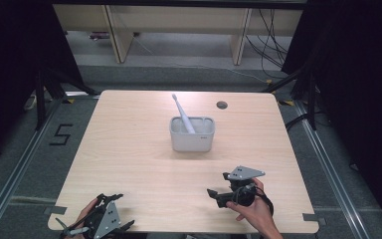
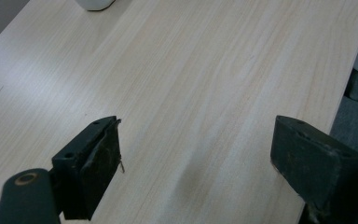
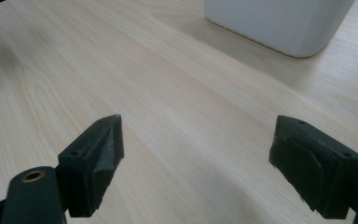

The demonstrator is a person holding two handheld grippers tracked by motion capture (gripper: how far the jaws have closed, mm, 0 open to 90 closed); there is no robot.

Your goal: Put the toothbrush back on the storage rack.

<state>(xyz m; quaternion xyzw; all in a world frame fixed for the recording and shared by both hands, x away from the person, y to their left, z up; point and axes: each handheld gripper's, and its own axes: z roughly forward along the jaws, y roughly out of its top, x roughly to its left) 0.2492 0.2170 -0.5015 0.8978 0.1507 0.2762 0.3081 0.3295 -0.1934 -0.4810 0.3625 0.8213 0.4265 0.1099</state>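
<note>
- A white rectangular holder stands near the middle of the pale wooden table, a white toothbrush leaning upright in it, head up.
- At the near left corner, the left gripper sits low over the table edge, jaws spread wide with bare wood between them.
- The right gripper, held in the person's right hand, hovers in front of the holder and apart from it, jaws likewise spread and holding nothing.
- A small round grommet hole lies in the table beyond the holder.

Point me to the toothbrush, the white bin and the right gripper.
toothbrush [image 1: 181, 113]: high view, mid-handle.
bin [image 1: 192, 141]: high view, front wall.
right gripper [image 1: 218, 195]: high view, between its fingertips.
</note>
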